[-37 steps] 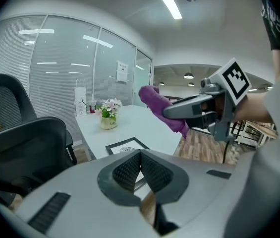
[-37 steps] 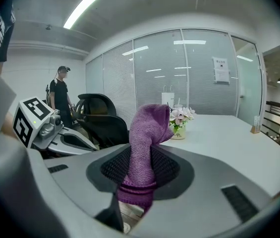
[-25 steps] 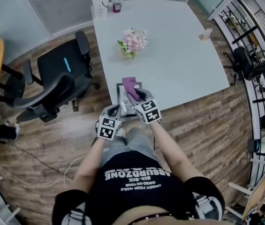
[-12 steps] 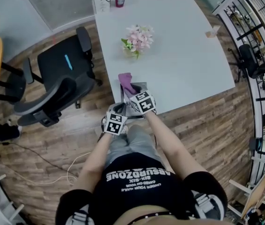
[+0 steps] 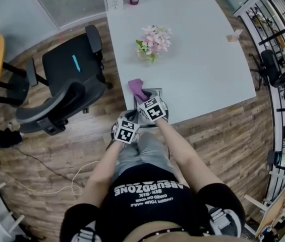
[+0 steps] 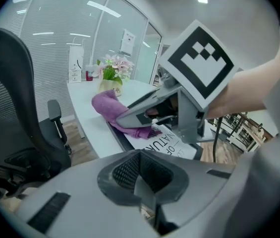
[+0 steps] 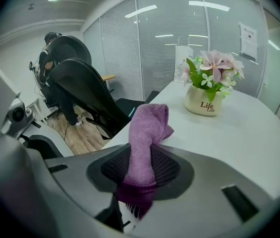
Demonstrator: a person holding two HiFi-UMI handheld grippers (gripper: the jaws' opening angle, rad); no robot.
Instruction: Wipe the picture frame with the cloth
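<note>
At the lower middle of the head view, the person wears a black T-shirt (image 5: pixel 147 208) with white print and short sleeves, and grey legwear (image 5: pixel 138 153) above it. The left gripper (image 5: pixel 130 118) and right gripper (image 5: pixel 144 98) are grey, each with a cube of black-and-white square markers.

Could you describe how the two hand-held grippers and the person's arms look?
The left gripper and the right gripper have smooth grey bodies, with dark meshed pads inside the jaws. Each carries a white cube printed with black square markers. The arms are bare below a black T-shirt with white lettering.
</note>
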